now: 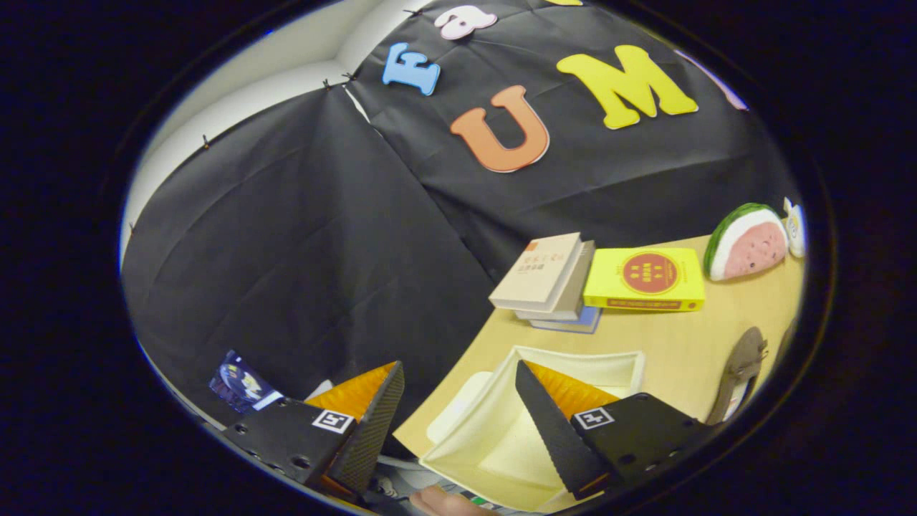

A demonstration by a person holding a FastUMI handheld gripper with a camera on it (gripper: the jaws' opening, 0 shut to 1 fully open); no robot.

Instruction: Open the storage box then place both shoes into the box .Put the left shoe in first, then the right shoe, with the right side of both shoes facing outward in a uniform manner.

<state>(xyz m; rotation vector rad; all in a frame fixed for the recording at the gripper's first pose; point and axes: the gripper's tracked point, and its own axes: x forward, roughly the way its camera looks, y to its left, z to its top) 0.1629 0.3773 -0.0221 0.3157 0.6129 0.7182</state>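
Spread wide and empty, my gripper (pixel 458 401) hangs over the storage box (pixel 573 362), already open but bare, while one dark shoe (pixel 741 365) waits on the worktop (pixel 680 344).

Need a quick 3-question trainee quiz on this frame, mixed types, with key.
1. True or false: the gripper has its fingers spread apart with nothing held between them.
2. Which sits beside the yellow book on the table, on the side away from the stack of books? A) a mug B) a watermelon plush C) a lamp
3. Fill in: the storage box lies just under and ahead of the fingers, and it is ____ (open/closed).

Key: 1 true; 2 B; 3 open. A dark shoe lies on the table beside the box, not yet inside.
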